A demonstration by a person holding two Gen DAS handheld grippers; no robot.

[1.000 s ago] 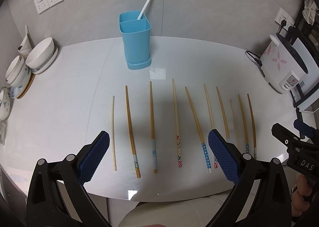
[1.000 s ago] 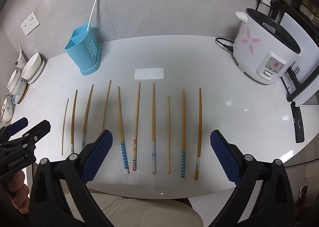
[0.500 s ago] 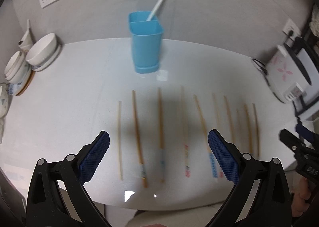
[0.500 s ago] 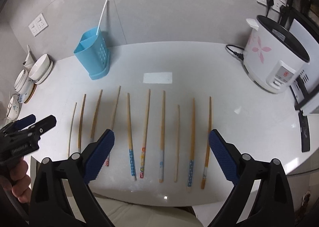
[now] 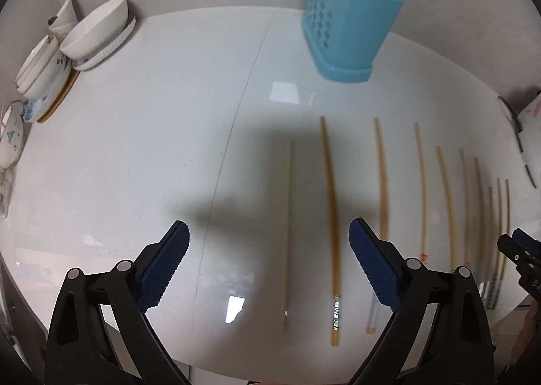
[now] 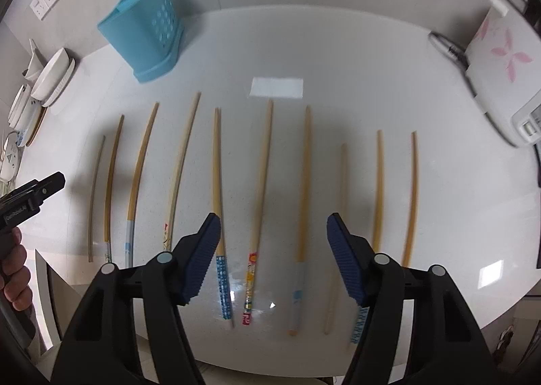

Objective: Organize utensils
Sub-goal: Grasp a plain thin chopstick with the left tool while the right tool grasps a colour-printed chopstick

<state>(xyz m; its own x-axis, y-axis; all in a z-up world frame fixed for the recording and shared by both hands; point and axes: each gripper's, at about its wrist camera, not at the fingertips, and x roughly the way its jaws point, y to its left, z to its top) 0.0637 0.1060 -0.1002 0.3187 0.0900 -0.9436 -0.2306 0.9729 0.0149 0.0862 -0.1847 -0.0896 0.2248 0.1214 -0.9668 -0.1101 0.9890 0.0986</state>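
Several wooden chopsticks lie side by side in a row on the white table (image 5: 135, 155). My left gripper (image 5: 268, 270) is open and empty, low over the two leftmost chopsticks: a plain pale one (image 5: 285, 233) and a darker one (image 5: 331, 216). My right gripper (image 6: 273, 260) is open and empty over the middle of the row, above a chopstick with a red and yellow end (image 6: 260, 202) and one with a light blue band (image 6: 302, 202). A blue utensil holder (image 5: 348, 26) with a white straw stands at the back; it also shows in the right wrist view (image 6: 148, 33).
Stacked white bowls and plates (image 5: 64, 47) stand at the table's left edge. A white rice cooker with pink flowers (image 6: 503, 70) and its cord stand at the right. The table's front edge is right below both grippers.
Both grippers have come down and forward, closer to the chopsticks. The left one has shifted to the left end of the row. The right one's jaws stand a little narrower.
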